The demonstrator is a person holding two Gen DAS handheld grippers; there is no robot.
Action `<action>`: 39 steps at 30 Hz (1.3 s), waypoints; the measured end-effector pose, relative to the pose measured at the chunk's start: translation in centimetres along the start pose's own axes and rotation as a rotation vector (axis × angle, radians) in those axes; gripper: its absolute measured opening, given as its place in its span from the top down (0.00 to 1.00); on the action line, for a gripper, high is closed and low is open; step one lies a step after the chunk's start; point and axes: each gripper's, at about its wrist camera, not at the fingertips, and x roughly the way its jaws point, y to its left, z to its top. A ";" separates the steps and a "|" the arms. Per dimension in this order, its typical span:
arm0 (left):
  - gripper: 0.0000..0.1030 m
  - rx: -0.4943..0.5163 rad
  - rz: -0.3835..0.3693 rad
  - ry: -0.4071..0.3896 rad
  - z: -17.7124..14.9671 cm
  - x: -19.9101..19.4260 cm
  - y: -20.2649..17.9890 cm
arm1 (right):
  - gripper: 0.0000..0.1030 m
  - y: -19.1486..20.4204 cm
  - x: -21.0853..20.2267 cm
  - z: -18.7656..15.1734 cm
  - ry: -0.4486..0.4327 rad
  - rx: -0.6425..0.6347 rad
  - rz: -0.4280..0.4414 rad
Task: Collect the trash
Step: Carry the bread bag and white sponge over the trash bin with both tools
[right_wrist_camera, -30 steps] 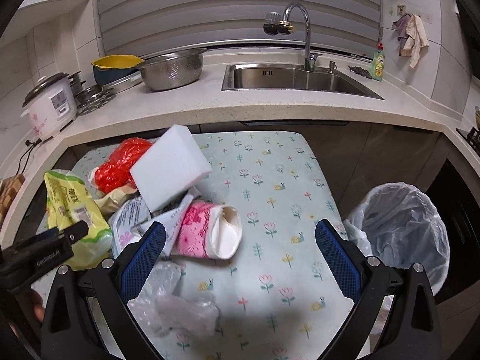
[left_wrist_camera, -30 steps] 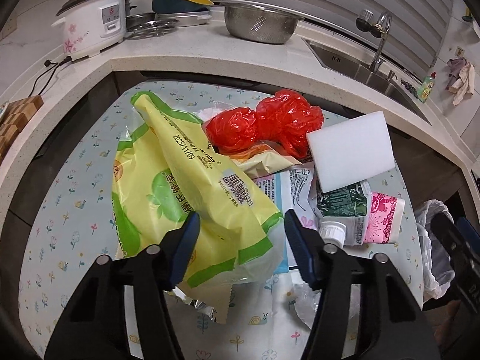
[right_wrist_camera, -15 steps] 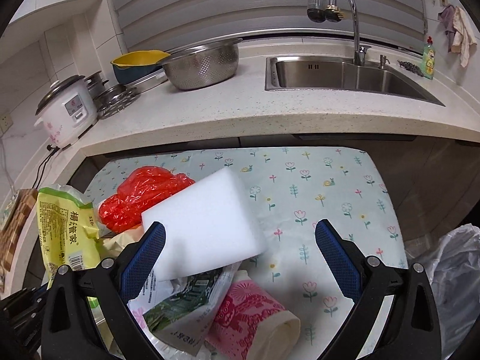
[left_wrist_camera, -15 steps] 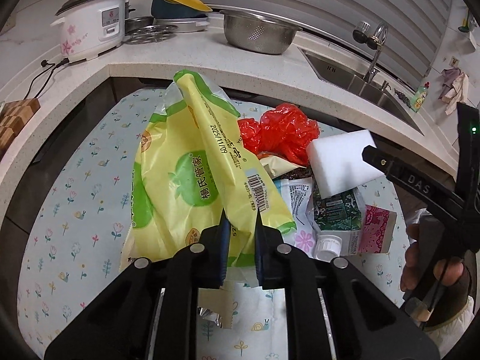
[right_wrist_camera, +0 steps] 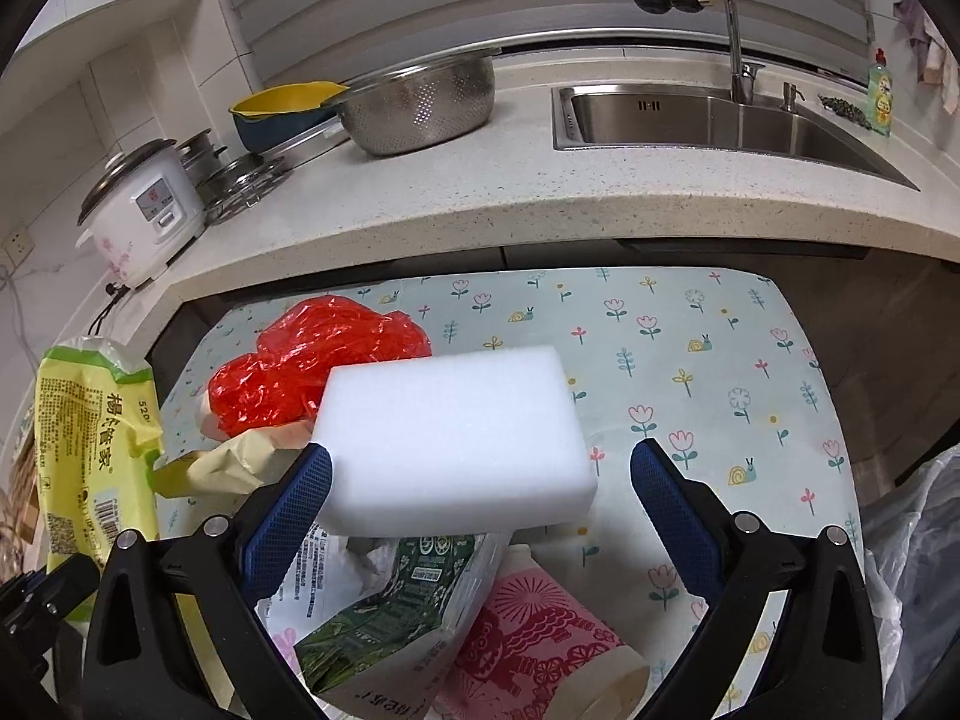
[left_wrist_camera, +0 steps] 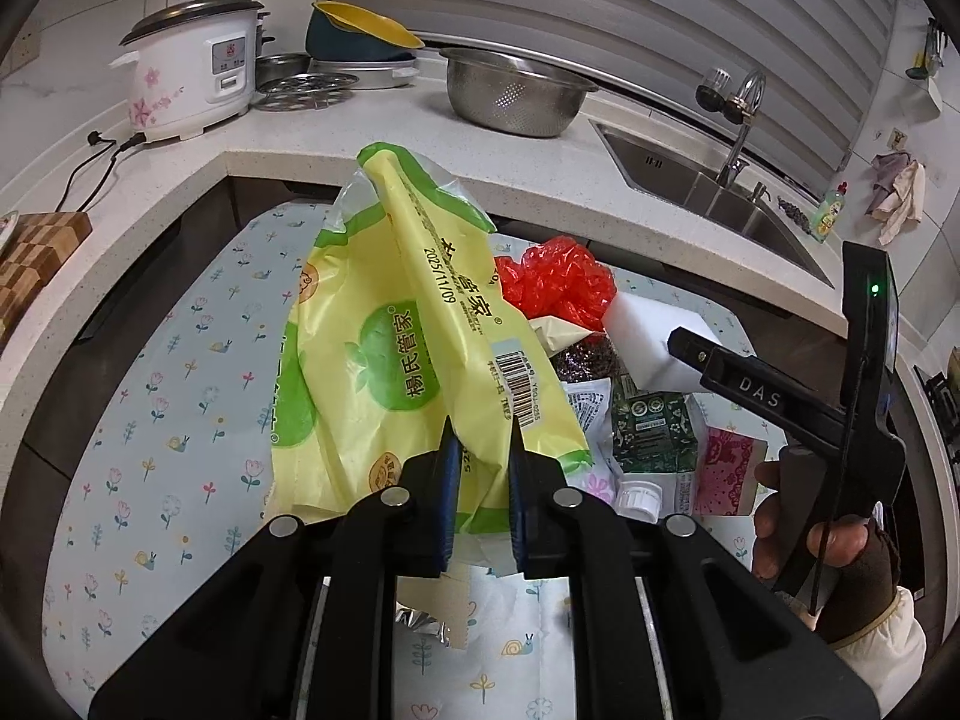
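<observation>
My left gripper (left_wrist_camera: 483,456) is shut on the lower edge of a yellow and green plastic bag (left_wrist_camera: 414,348), which stands lifted off the flowered tablecloth (left_wrist_camera: 150,420). The same bag (right_wrist_camera: 96,450) shows at the left of the right wrist view. My right gripper (right_wrist_camera: 480,480) is open, its blue pads on either side of a white foam block (right_wrist_camera: 450,438) that lies on the trash pile. The left pad is at the block's corner; the right pad stands well apart. Under the block lie a red crumpled bag (right_wrist_camera: 312,366), a green carton (right_wrist_camera: 384,624) and a pink paper cup (right_wrist_camera: 540,654).
A white-lined trash bin (right_wrist_camera: 918,570) stands off the table's right side. Behind the table runs a counter with a rice cooker (left_wrist_camera: 186,72), a steel colander (left_wrist_camera: 516,90) and a sink (right_wrist_camera: 720,120). A hand (left_wrist_camera: 822,534) holds the right gripper's handle.
My left gripper closed on the yellow bag and lifted it off the table. My right gripper swung left from the bin side and came down around the white block.
</observation>
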 end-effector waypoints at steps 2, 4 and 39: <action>0.87 0.007 -0.003 -0.014 0.1 -0.6 -0.2 | 0.07 0.1 0.0 -0.1 0.004 0.008 -0.010; 0.87 0.013 -0.005 -0.032 0.3 -1.2 -0.4 | 0.07 0.1 -0.4 -0.3 -0.008 0.026 -0.015; 0.87 0.063 -0.033 -0.073 5.0 3.9 -2.9 | 0.07 -4.4 2.6 1.7 0.018 0.170 -0.139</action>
